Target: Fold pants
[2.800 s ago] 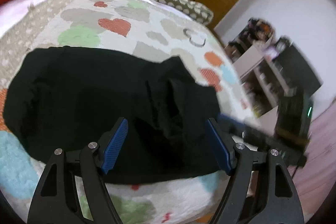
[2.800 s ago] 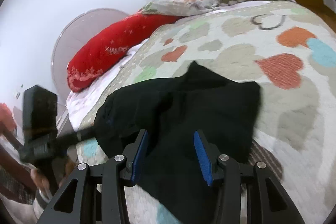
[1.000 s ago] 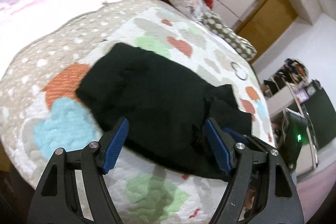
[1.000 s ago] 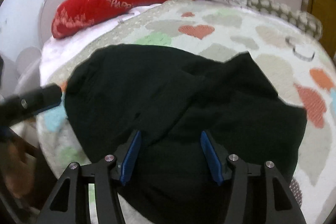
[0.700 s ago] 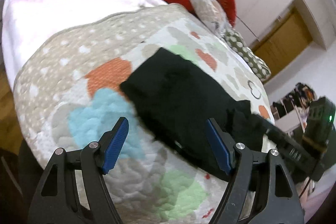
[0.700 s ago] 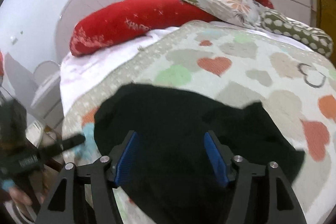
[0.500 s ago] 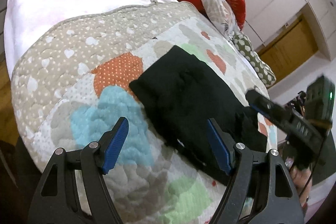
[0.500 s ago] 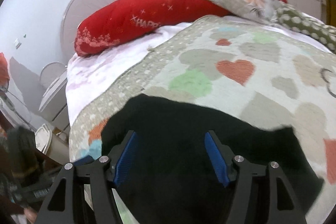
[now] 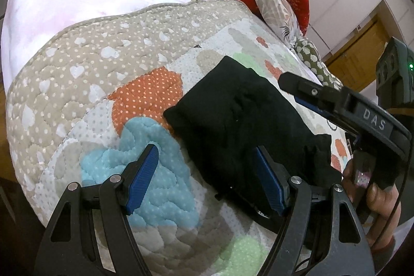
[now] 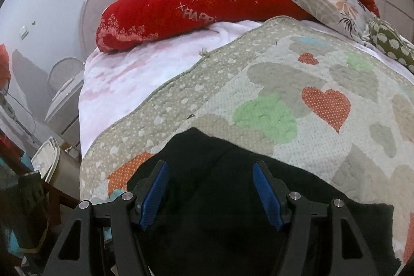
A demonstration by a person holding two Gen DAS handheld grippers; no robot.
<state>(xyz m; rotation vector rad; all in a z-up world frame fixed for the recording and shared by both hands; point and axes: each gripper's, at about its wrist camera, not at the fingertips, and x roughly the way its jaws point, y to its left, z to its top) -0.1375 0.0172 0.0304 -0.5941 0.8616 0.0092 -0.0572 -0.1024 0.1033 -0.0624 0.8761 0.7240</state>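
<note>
Pants left folded, both grippers drawn back.
The black pants (image 9: 248,120) are released beyond the spread, empty jaws of the left gripper (image 9: 204,177) and right gripper (image 10: 211,194); folding looks finished.

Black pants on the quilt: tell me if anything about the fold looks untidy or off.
Mostly tidy: the black pants lie as a compact folded bundle on the heart-print quilt. One oddity: at the end nearest the right gripper, a bunched flap sticks out past the bundle's edge instead of lying flush.
</note>
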